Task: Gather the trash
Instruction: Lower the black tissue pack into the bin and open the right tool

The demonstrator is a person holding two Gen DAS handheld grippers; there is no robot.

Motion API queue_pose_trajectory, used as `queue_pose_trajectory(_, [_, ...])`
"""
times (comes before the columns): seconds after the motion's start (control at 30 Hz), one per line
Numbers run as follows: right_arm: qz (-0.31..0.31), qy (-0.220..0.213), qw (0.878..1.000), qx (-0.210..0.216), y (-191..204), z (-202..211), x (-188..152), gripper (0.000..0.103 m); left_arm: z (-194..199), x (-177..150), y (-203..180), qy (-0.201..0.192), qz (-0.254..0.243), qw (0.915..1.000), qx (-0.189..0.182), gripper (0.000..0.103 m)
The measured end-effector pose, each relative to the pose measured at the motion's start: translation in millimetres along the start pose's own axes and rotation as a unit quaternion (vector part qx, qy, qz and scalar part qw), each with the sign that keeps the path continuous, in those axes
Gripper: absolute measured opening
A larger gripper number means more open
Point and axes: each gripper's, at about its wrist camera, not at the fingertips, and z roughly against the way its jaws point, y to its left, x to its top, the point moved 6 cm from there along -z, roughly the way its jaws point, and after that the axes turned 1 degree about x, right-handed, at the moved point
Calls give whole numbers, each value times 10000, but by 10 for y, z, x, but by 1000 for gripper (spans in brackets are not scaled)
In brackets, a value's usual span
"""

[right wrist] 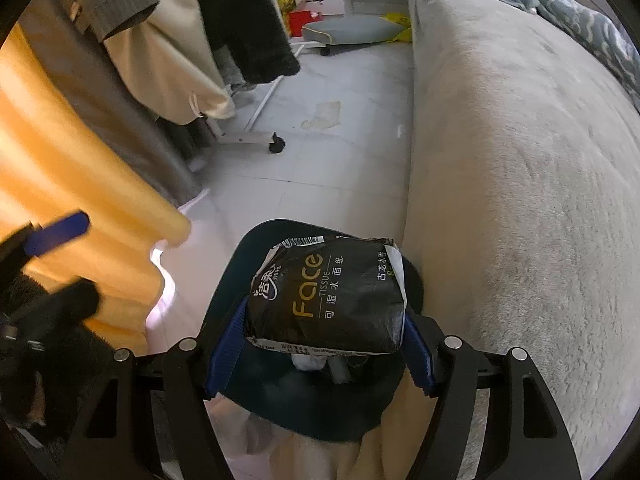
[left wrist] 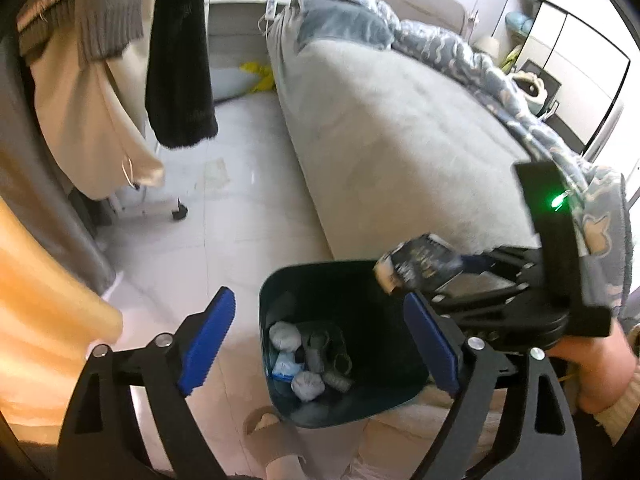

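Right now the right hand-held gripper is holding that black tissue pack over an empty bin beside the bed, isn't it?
Not quite: the bin is not empty. The left wrist view shows crumpled tissues and other rubbish lying in it. The rest holds: the right hand-held gripper clamps the black tissue pack over the bin, beside the bed.

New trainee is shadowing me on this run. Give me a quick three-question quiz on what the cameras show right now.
1. True or false: the right claw grips a black tissue pack.
2. What is directly below the pack? A) bed B) bin C) curtain
3. The left claw is ____.

Key: 1 true. 2 B, the dark bin, with crumpled tissues already inside. 3 open, holding nothing.
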Motion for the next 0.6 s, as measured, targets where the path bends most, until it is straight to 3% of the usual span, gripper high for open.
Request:
queue_pose_trajectory(0.17, [38, -28, 10000, 46, 13, 19, -12, 73, 267, 139, 14, -254, 110, 9996, 76, 95])
queue_pose_trajectory(0.37, [107, -87, 9999, 95, 50, 59, -13, 89, 488, 176, -28, -392, 49, 9991, 167, 99])
queue_pose_trajectory(0.6, [149, -635, 9979, 66, 60, 408, 9, 94, 660, 197, -77, -615, -35, 9974, 370, 100])
